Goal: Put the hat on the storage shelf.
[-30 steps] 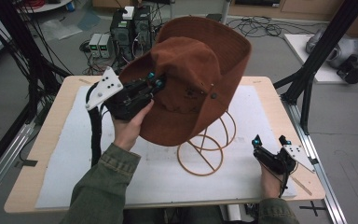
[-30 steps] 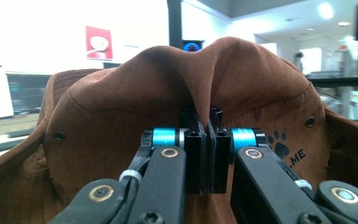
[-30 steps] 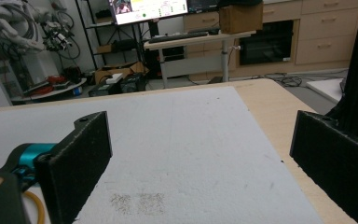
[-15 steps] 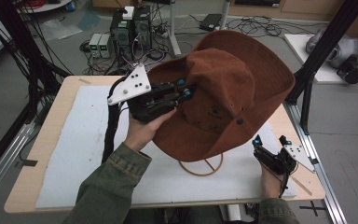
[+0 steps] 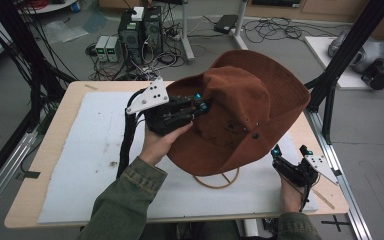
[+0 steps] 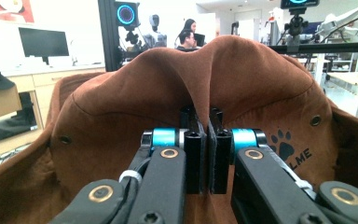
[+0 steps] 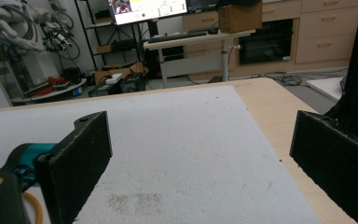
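Note:
A brown wide-brimmed hat (image 5: 240,117) hangs above the table's middle right, held aloft by my left gripper (image 5: 202,102), which is shut on a fold of its crown. In the left gripper view the jaws pinch the brown felt of the hat (image 6: 242,84), and a paw-print logo (image 6: 282,144) shows to the right. Under the hat, a wire hat stand's ring base (image 5: 220,181) rests on the white mat; the rest of the stand is hidden. My right gripper (image 5: 290,152) stands open near the table's right edge, with nothing between its jaws (image 7: 200,154).
A white mat (image 5: 80,165) covers most of the wooden table (image 5: 65,107). Black frame posts (image 5: 330,95) rise at the table's right and left sides. Cables and computer boxes (image 5: 140,30) lie on the floor behind.
My left gripper has carried the hat rightward and tilted it flatter, so it now covers the wire stand except its base ring. The right gripper has stayed put.

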`<state>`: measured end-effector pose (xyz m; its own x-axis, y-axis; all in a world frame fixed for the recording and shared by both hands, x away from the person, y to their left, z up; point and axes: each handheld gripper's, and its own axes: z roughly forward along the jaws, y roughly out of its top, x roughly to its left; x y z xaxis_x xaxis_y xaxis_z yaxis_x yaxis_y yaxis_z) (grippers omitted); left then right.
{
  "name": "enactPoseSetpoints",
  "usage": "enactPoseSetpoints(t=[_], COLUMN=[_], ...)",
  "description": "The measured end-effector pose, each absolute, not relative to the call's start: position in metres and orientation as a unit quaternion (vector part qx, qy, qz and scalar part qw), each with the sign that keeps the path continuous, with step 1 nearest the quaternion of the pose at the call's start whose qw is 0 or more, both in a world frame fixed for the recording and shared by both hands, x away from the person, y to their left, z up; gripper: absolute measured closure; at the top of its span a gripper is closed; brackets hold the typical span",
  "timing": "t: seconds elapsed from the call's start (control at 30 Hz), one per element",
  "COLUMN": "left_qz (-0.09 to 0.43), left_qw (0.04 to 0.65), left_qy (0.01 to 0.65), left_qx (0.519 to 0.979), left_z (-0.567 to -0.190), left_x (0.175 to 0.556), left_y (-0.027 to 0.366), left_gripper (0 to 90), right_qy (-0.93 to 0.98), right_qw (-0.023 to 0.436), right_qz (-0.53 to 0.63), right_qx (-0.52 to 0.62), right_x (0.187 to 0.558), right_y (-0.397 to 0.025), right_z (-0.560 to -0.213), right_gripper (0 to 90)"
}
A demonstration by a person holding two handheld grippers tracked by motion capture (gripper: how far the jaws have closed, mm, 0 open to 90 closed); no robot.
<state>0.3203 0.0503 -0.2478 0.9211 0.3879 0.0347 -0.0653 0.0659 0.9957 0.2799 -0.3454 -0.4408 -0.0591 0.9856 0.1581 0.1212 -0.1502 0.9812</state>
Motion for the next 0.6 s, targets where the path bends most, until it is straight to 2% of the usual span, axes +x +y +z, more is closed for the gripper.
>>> enactPoseSetpoints(t=[0.33, 0.6], left_qz=[0.144, 0.143], left_qw=[0.678, 0.669], left_qy=[0.121, 0.123], left_qx=[0.711, 0.719], left_z=[-0.260, -0.268], left_x=[0.322, 0.320], left_y=[0.047, 0.045], left_gripper=[87.0, 84.0], right_qy=[0.505, 0.505], right_qw=[0.409, 0.408], right_qz=[0.526, 0.527], right_qx=[0.549, 0.549], right_x=[0.281, 0.282], right_y=[-0.346, -0.346], right_z=[-0.442, -0.442], right_gripper=[4.6, 4.6])
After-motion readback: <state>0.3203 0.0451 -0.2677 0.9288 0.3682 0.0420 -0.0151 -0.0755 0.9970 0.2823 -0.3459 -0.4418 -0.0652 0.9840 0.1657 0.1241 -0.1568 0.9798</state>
